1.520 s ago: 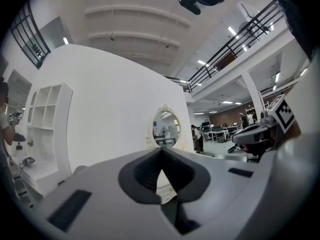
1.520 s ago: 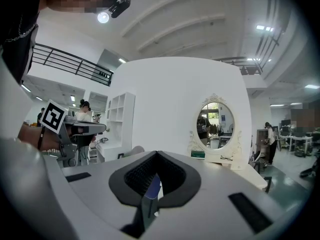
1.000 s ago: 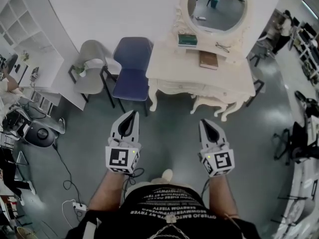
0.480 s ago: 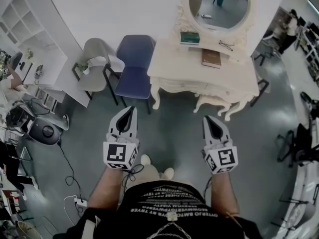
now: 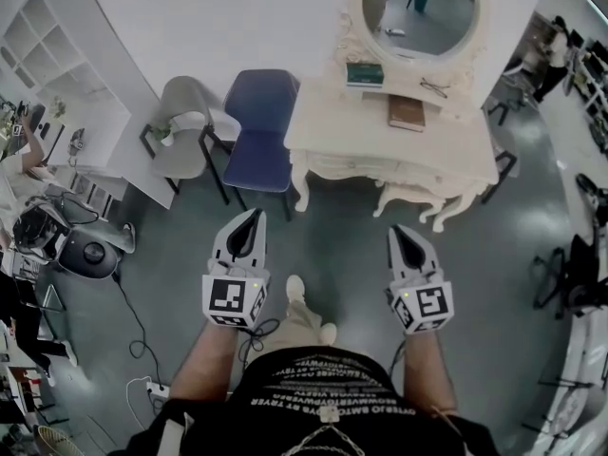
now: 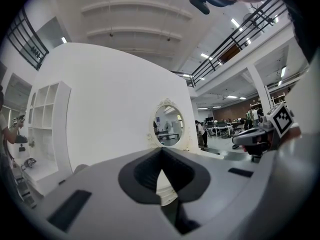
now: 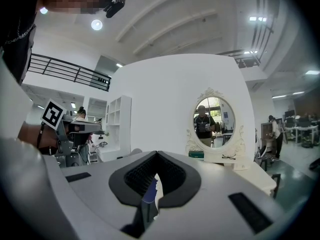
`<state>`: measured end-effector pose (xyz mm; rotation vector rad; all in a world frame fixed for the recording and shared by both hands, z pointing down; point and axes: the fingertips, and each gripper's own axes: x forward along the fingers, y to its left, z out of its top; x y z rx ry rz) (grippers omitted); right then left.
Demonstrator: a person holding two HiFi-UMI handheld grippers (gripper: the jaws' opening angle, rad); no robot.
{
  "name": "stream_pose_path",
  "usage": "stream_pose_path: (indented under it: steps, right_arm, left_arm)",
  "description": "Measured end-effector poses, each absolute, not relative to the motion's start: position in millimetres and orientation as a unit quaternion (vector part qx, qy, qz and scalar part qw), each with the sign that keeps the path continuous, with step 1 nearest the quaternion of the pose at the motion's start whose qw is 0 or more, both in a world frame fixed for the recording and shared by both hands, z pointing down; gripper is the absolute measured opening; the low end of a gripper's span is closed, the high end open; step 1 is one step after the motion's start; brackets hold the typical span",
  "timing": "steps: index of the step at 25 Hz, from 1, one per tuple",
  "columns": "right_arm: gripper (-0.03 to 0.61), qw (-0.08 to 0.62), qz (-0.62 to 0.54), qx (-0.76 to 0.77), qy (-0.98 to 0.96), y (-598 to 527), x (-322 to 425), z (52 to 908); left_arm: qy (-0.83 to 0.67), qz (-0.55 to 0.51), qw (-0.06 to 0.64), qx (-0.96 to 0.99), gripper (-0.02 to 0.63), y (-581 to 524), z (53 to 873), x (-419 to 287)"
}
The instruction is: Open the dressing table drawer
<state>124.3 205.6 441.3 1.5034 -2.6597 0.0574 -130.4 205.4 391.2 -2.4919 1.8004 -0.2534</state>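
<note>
Cream carved dressing table desk (image 5: 380,131) with round mirror: drawer unopened, task not begun.
The drawer front (image 5: 375,167) appears flush beneath the desk top, well apart from both grippers. Fingers of the left gripper (image 5: 251,217) and right gripper (image 5: 396,233) are pressed together and nothing is held. The drawer handle is too small to be made out.
</note>
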Motion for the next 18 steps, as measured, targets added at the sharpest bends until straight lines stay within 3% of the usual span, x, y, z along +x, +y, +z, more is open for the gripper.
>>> stream_pose_path:
  steps: [18]
  right_arm:
    - [0.003,0.061,0.012,0.485,-0.872,147,91,440]
  left_arm:
    - [0.571,-0.074,0.009,-0.818,0.003,143,402,-145]
